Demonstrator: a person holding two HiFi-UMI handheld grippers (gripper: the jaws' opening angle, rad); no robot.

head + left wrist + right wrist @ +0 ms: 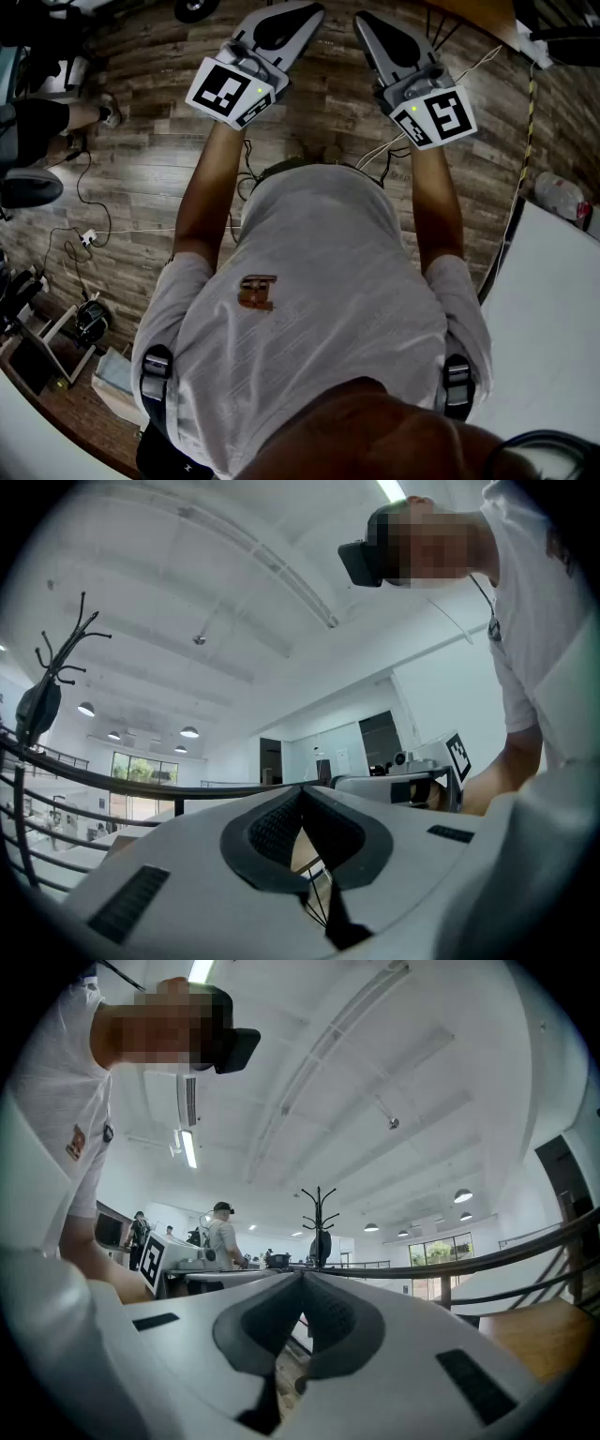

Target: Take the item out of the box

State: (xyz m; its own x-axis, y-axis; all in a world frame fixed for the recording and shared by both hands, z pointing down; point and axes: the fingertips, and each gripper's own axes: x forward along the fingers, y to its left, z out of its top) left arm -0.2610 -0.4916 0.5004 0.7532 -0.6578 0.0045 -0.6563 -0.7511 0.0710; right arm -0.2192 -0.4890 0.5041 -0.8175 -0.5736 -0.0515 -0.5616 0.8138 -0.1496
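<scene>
Big open-plan lab/office, not a home. High white ceiling (pixel 234 583) w/ beams. Strip light (pixel 188 1147) at 10 o'clock in the right gripper view, round hanging lamps (pixel 189 731) further back. Wood-plank floor (pixel 150 159) w/ loose cables (pixel 131 231) at 9 o'clock in the head view, white counter (pixel 553 328) at 4. Dark railing (pixel 161 782) and tall windows (pixel 142 768) at 8 in the left gripper view. Coat stand (pixel 320 1208) approx. centre of the right gripper view, w/ a person (pixel 223 1232) standing by desks w/ gear at 9.
</scene>
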